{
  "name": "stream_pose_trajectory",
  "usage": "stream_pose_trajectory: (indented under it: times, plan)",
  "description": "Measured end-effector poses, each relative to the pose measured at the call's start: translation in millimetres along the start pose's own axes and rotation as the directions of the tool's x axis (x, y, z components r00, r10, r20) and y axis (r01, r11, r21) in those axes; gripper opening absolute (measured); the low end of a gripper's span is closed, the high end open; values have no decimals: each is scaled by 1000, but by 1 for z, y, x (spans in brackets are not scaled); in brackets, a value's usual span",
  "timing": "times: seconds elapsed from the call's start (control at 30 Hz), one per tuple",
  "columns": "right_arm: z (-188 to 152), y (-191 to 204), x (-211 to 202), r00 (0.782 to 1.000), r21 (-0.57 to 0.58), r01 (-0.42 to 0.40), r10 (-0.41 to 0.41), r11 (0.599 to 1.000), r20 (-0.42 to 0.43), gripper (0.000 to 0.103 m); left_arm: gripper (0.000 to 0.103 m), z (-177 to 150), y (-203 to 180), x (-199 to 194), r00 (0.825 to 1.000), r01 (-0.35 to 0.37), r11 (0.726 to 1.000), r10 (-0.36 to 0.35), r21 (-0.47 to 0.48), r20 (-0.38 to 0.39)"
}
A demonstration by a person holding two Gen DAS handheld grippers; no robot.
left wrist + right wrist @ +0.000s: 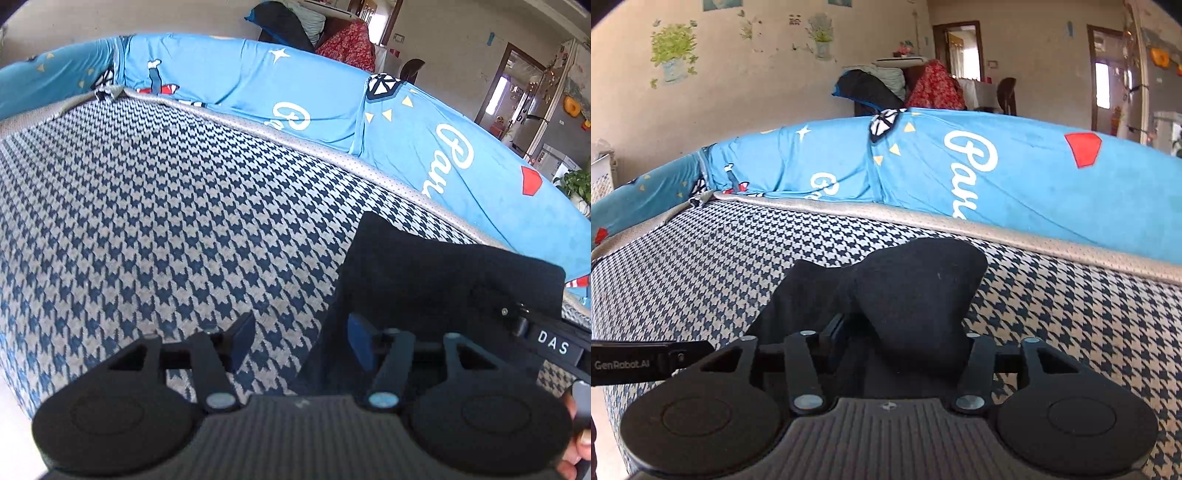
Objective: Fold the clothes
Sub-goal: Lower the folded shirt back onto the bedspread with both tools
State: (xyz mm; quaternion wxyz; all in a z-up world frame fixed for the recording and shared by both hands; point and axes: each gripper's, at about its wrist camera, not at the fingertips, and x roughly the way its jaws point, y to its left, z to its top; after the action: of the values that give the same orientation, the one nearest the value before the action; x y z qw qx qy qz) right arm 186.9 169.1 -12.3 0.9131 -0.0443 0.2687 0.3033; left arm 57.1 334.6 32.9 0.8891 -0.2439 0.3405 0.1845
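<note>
Lying on the houndstooth sofa seat [147, 206], black cloth [916, 295] bunches over the right gripper [897, 332], apparently pinched for folding, while the left gripper [299, 339] gapes empty at its edge.

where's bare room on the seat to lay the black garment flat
Open houndstooth seat cushion runs left of the black garment, bordered behind by the beige piping and blue sofa cover. A narrower strip lies right of the garment. It is crowded around the garment, where the left gripper and right gripper meet.
</note>
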Motion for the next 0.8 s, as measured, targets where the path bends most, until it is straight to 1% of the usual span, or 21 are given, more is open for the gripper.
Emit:
stream_pose_trajectory:
  times: [0.03, 0.13, 0.23, 0.33, 0.37, 0.43, 0.47, 0.5, 0.57, 0.73, 0.8]
  plan:
    - [0, -7, 1, 1000, 30, -2, 2, 1000, -6, 57, 55, 0, 4, 3, 1000, 22, 999, -23, -34, -17]
    - [-1, -25, 3, 999, 102, -16, 20, 995, -37, 62, 56, -3, 16, 10, 994, 82, 988, -90, -130, -59]
    - [-3, -38, 5, 998, 145, -8, 17, 989, -67, 68, 58, -7, 18, 18, 988, 105, 980, -123, -172, -98]
    - [-5, -48, 7, 995, 168, 7, 11, 986, -103, 73, 63, -10, 18, 25, 982, 121, 975, -145, -185, -121]
    - [-7, -52, 7, 993, 178, 11, 9, 984, -113, 74, 64, -11, 18, 27, 979, 135, 971, -161, -196, -122]
    - [-9, -58, 10, 991, 202, 25, 2, 979, -132, 75, 70, -11, 16, 30, 972, 170, 960, -200, -221, -121]
    - [-10, -61, 12, 990, 215, 34, -3, 976, -143, 75, 71, -11, 15, 32, 968, 185, 955, -218, -231, -124]
    - [-11, -64, 14, 988, 229, 43, -7, 973, -154, 76, 71, -11, 13, 35, 966, 191, 953, -225, -236, -128]
    - [-13, -68, 18, 984, 253, 49, -4, 966, -175, 76, 71, -11, 9, 39, 967, 184, 955, -218, -232, -132]
    - [-22, -74, 31, 970, 313, 1, 75, 950, -231, 79, 73, -9, 7, 50, 966, 189, 949, -226, -252, -128]
    - [-24, -73, 34, 971, 315, -8, 83, 949, -225, 79, 76, -7, 6, 53, 964, 199, 945, -236, -260, -123]
